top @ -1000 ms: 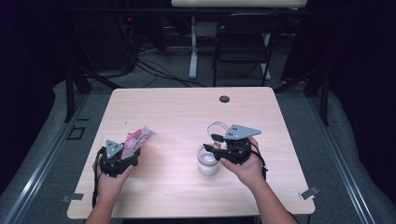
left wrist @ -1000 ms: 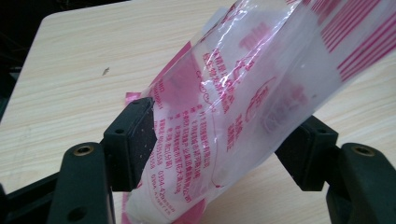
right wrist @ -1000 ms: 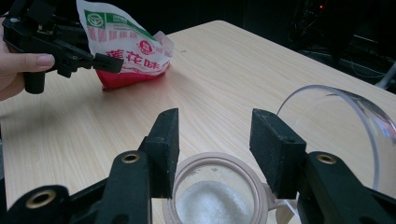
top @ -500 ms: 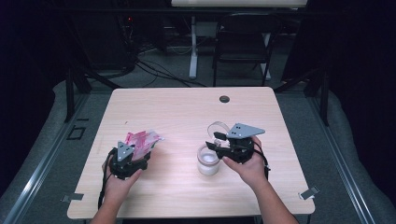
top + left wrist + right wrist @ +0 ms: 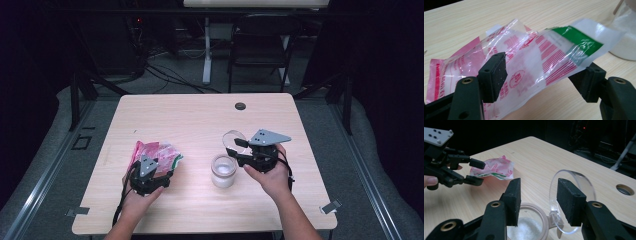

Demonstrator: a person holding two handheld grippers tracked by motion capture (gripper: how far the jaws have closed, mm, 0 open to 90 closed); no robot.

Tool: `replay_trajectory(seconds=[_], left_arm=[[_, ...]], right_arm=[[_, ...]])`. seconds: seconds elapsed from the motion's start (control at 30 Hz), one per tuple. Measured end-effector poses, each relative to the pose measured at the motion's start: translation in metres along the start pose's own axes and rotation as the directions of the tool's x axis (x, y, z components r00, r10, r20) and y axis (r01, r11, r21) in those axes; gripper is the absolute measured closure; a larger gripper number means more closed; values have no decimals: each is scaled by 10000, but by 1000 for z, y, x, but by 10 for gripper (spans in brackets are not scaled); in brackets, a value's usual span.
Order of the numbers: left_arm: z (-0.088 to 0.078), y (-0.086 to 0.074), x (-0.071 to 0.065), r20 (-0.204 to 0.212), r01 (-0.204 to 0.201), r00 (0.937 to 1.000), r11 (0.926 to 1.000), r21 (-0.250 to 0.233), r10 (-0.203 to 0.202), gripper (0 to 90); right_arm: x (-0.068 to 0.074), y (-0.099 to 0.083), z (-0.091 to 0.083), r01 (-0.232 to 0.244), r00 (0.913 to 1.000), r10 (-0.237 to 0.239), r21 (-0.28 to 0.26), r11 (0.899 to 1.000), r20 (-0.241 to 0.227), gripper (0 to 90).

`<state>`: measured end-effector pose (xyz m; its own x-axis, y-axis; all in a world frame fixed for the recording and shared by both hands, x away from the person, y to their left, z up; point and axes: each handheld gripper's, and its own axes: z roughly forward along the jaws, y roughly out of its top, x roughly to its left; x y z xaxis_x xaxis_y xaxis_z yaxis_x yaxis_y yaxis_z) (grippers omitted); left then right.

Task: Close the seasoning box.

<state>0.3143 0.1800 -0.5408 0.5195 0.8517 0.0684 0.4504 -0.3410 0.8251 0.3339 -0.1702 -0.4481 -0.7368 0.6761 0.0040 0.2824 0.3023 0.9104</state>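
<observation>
Compared with a second ago, the left gripper point(image 5: 162, 172) has carried the clear plastic packet printed in red and white with a green band point(image 5: 156, 152) across the pale wood-grain table point(image 5: 180, 115), nearer to the small round clear jar of white granules point(image 5: 223, 171). Packet and jar now lie near one another but apart.

Left claw: in the left gripper view the packet point(image 5: 534, 62) spans the gap between the two black jaws. Film drapes over the near jaw and rests on the far one; the jaws stand fairly wide, and whether the pads actually press the film cannot be told. The packet's far end lies lifted toward the jar.

Right claw: the right gripper point(image 5: 539, 202) hovers just above the jar's open mouth point(image 5: 529, 225). Its jaws have just been closing slightly, yet remain wide apart. One jaw sits just beside the upright clear hinged lid point(image 5: 571, 195); no grip on lid or jar is visible.

Assessment: the jar stands open with its lid tipped back, and the packet is being brought to it. The work appears to be at the approach stage; the packet is not yet over the mouth.
</observation>
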Motion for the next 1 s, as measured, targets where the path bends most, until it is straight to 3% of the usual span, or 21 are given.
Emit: replay_trajectory(seconds=[0.3, 0.63, 1.0], left_arm=[[1, 3, -10, 507, 145, 9986, 9999, -88, -140, 323], [0, 7, -22, 794, -270, 9964, 9995, -162, 282, 324], [-6, 12, -26, 1050, -210, 9941, 9988, -433, 255, 325]], right_arm=[[-13, -1, -12, -310, 9989, 314, -129, 9994, 350, 632], [-18, -3, -15, -419, 9971, 431, -190, 9989, 621, 751], [-22, -3, -20, -478, 9954, 493, -196, 9987, 817, 854]])
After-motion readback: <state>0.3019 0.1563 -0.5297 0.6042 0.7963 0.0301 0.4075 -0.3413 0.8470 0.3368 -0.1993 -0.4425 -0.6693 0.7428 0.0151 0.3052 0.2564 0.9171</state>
